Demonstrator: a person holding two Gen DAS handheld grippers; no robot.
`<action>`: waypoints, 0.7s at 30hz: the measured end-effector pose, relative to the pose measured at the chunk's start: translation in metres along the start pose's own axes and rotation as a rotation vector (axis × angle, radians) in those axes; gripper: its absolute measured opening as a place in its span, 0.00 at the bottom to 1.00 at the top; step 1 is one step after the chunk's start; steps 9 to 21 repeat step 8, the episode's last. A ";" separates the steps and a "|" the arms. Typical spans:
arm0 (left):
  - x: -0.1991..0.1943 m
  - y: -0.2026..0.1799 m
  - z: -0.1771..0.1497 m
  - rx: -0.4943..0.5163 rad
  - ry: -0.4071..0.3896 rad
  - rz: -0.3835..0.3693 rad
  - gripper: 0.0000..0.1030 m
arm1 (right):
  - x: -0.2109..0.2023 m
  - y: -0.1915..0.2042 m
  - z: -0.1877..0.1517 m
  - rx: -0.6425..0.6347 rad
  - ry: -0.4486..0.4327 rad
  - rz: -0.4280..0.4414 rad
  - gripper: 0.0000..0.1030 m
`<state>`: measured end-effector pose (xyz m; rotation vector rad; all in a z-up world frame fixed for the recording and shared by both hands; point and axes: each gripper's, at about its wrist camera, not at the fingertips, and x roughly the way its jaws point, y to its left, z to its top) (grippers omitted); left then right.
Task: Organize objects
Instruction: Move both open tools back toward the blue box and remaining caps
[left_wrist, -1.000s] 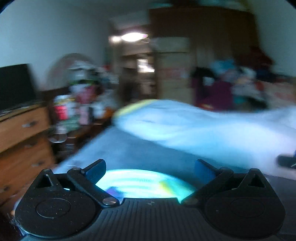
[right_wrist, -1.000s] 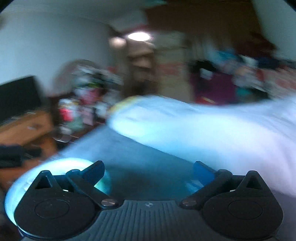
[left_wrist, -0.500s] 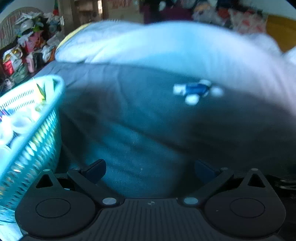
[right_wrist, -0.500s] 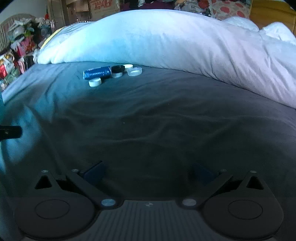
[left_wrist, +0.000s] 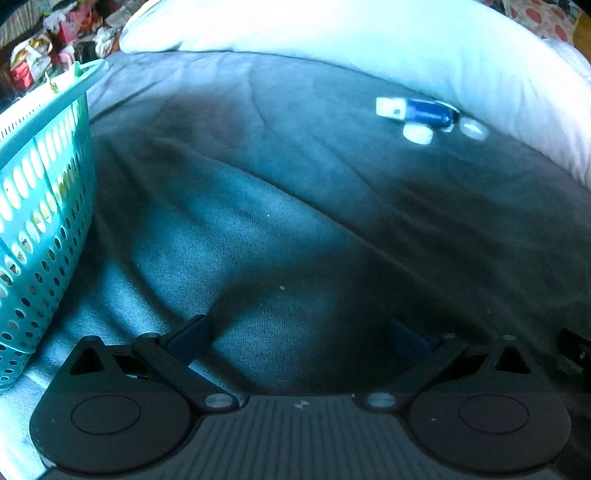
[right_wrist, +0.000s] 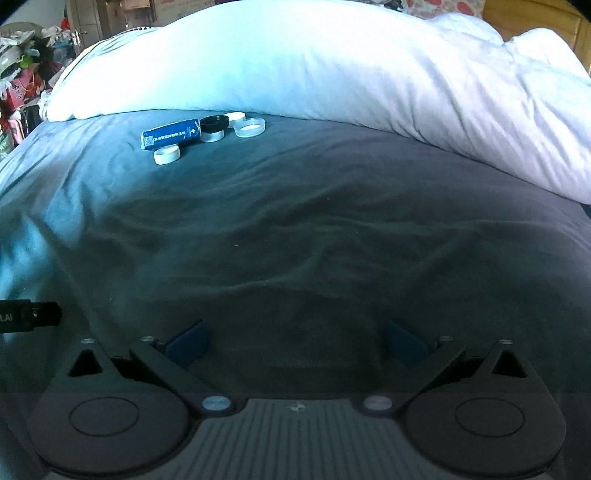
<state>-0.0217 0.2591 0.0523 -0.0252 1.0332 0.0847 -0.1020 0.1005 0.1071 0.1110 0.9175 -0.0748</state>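
Note:
A small cluster lies on the dark grey bedsheet near the white duvet: a blue box, a white lid, a black lid on a white one, and a clear lid. The left wrist view shows the same blue box and white lid at upper right, blurred. A teal perforated basket stands at the left. My left gripper is open above bare sheet. My right gripper is open too, well short of the cluster, with nothing between its fingers.
A bulky white duvet runs across the back of the bed. Cluttered bags and boxes fill the floor beyond the bed's left edge. The tip of the other gripper shows at the left edge of the right wrist view.
Both cameras have tilted down from the room to the bed. The left gripper has drawn back from the basket, so the cluster now sits further up and right.

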 end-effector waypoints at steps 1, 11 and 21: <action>-0.002 -0.003 0.004 -0.005 0.001 0.002 1.00 | 0.001 0.000 0.001 -0.003 -0.004 0.002 1.00; 0.003 -0.007 0.005 -0.007 -0.023 0.008 1.00 | -0.003 -0.002 0.000 -0.045 -0.016 0.002 1.00; 0.003 -0.007 0.005 -0.007 -0.023 0.008 1.00 | -0.003 -0.002 0.000 -0.045 -0.016 0.002 1.00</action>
